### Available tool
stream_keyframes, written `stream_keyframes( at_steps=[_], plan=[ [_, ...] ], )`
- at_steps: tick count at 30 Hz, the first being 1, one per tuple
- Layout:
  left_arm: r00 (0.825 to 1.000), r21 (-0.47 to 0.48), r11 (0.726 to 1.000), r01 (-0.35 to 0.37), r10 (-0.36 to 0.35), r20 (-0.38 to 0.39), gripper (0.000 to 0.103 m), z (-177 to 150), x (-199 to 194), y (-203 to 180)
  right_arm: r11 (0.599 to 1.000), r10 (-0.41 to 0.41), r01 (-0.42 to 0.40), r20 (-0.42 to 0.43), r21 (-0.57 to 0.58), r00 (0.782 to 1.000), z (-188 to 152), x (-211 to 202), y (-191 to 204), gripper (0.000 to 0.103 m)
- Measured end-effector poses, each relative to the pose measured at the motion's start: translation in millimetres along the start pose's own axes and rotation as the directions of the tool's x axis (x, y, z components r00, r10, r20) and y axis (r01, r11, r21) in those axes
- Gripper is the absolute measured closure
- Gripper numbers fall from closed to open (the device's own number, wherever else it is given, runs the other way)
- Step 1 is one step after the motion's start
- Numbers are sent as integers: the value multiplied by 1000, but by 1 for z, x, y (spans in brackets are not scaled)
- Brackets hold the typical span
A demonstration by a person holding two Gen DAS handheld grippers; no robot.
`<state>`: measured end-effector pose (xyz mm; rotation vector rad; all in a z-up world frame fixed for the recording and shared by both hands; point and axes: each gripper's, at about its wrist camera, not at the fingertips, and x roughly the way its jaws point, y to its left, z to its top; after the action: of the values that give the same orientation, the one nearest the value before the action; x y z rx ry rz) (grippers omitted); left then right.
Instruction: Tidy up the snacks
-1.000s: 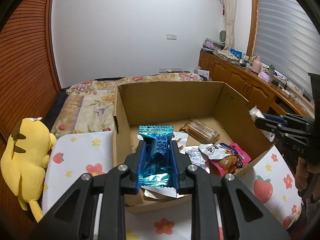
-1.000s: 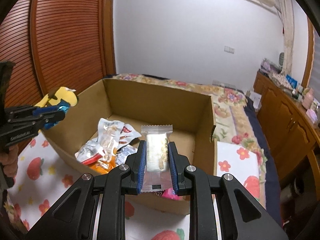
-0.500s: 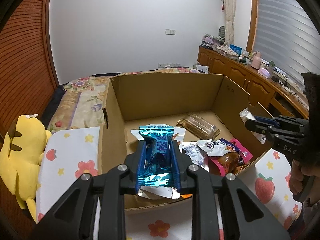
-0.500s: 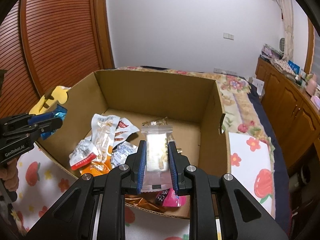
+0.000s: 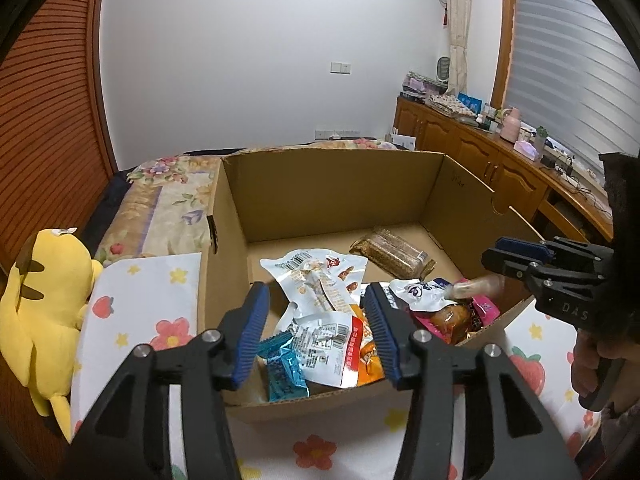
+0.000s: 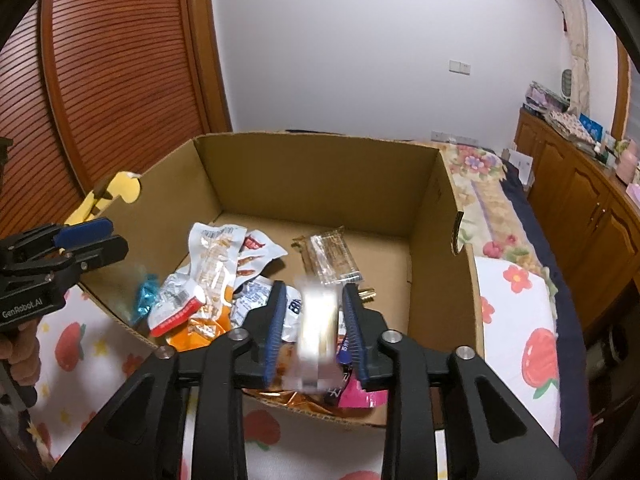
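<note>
An open cardboard box [image 5: 332, 152] [image 6: 320, 136] holds a pile of snack packets. My left gripper [image 5: 316, 292] [image 6: 80, 240] hangs over the box's near left corner. Its jaws are opening, with nothing between them. The blue foil candy [image 5: 286, 368] [image 6: 146, 296] lies in the box below it. My right gripper [image 6: 314, 288] [image 5: 516, 256] is over the near right side, jaws opening. The clear-wrapped white snack [image 6: 316, 332] [image 5: 476, 288] shows blurred between its pads, loose and dropping.
In the box lie white and orange packets [image 5: 320, 284], a pink pack [image 5: 480, 308] and a brown bar in clear wrap [image 5: 394, 256]. A yellow plush toy [image 5: 44, 300] sits left of the box on the fruit-print sheet [image 5: 140, 300]. Wooden cabinets [image 5: 480, 152] line the right wall.
Both grippers have let go: the blue candy fell from the left jaws into the box, and the clear packet is slipping out of the right jaws. The jaws on both sides widened.
</note>
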<state>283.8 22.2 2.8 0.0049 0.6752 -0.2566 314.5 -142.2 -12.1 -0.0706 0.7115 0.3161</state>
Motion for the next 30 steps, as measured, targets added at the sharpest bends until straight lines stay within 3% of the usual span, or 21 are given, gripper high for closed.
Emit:
stream_keyframes(
  at_steps=[4, 6, 10, 15, 18, 24, 30],
  plan=[
    [1000, -3, 1000, 3, -3, 19, 46, 0, -11, -2, 1000, 7, -7, 16, -1, 1000, -1, -10, 3, 58],
    [999, -3, 1000, -6, 6, 33, 31, -1, -18, -3, 1000, 6, -6, 21, -2, 1000, -2, -16, 5, 54],
    [996, 18, 999, -39, 38, 82, 21, -1, -41, -9, 1000, 7, -7, 46, -3, 999, -3, -39, 10, 50],
    [993, 8, 999, -49, 48, 105, 6, 1, -67, -10, 1000, -5, 7, 95, -12, 995, -2, -76, 18, 35],
    [988, 5, 998, -60, 58, 141, 3, 2, -88, -11, 1000, -15, 17, 145, -11, 989, 1, -100, 24, 18],
    [980, 20, 997, -77, 73, 185, 0, 7, -124, -13, 996, -71, 80, 229, -30, 971, -2, -137, 39, 0],
    [971, 41, 995, -94, 83, 224, 0, 7, -154, -21, 995, -87, 95, 258, -19, 962, -9, -156, 46, 0]
  ],
)
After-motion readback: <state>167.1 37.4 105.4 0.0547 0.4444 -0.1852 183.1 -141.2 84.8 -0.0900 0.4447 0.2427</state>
